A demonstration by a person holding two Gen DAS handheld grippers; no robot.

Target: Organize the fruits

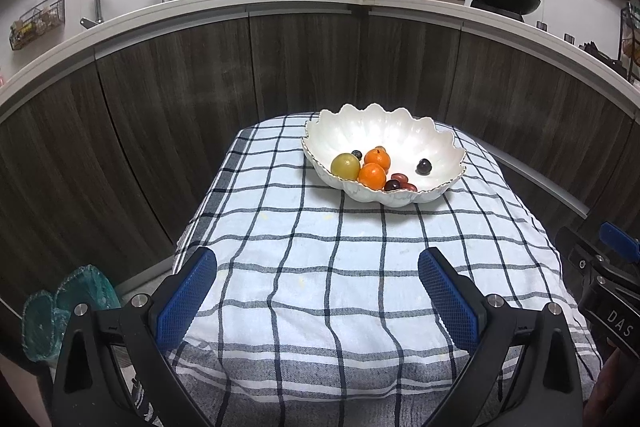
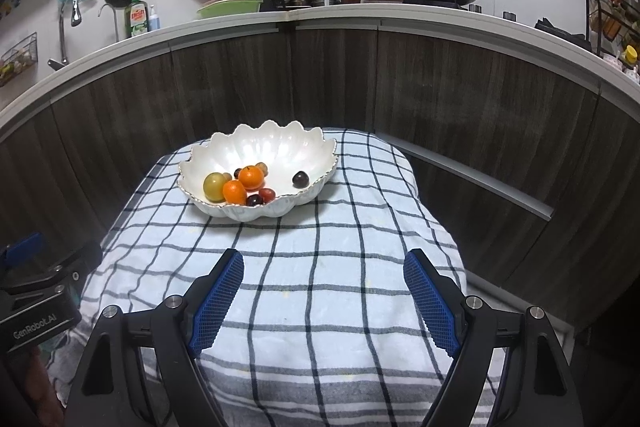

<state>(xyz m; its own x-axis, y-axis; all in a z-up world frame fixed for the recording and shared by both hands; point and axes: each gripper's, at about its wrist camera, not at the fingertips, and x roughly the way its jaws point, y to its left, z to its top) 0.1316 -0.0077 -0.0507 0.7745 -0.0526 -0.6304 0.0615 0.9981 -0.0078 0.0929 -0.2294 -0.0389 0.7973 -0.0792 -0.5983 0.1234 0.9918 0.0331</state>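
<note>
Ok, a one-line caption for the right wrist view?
Open right gripper hovers over checked cloth, facing a scalloped white bowl holding two oranges, a greenish fruit and small dark fruits.

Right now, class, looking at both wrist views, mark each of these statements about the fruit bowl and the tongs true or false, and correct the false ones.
1. All the fruit lies inside the white scalloped bowl. True.
2. The bowl holds three oranges. False: two oranges, side by side.
3. The left tongs are shut on a fruit. False: they stand open and empty over the checked cloth.
4. One dark plum sits apart from the other fruit. True.
5. The right tongs are open and hold nothing. True.
6. The yellow-green fruit rests on the cloth. False: it lies in the bowl.
</note>
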